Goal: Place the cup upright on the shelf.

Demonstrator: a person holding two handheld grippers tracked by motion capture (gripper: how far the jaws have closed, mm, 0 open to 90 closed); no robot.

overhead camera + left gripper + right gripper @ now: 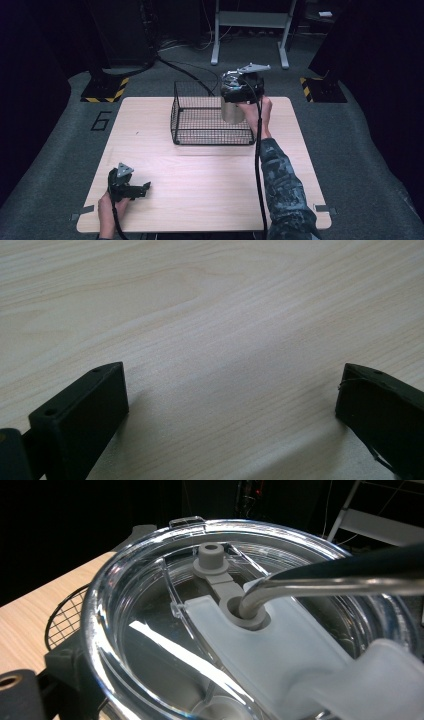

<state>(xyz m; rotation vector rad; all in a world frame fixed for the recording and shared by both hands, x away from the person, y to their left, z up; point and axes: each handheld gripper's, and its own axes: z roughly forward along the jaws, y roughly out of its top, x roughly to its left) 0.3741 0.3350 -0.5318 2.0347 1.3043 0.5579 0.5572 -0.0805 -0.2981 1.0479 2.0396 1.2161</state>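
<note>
A black wire basket point(210, 142) stands on the far middle of the wooden table point(200, 190). In its right rear part is a silver tumbler point(232, 112), and my right gripper point(236, 92) is shut on its top. I cannot tell whether the tumbler touches the basket floor. In the right gripper view the tumbler's clear lid point(150, 645) is very close, with a bent metal straw point(300, 587) through its grey seal. My left gripper point(142, 189) rests near the front left edge, held by a hand. Its jaws stand wide apart over bare wood, so the left gripper point(232, 380) is open and empty.
A sleeved forearm point(282, 185) reaches across the table's right side, with a black cable along it. On the floor behind are a white-framed stand point(250, 20) and two yellow-and-black striped bases point(105, 92) point(312, 90). The surroundings are dark.
</note>
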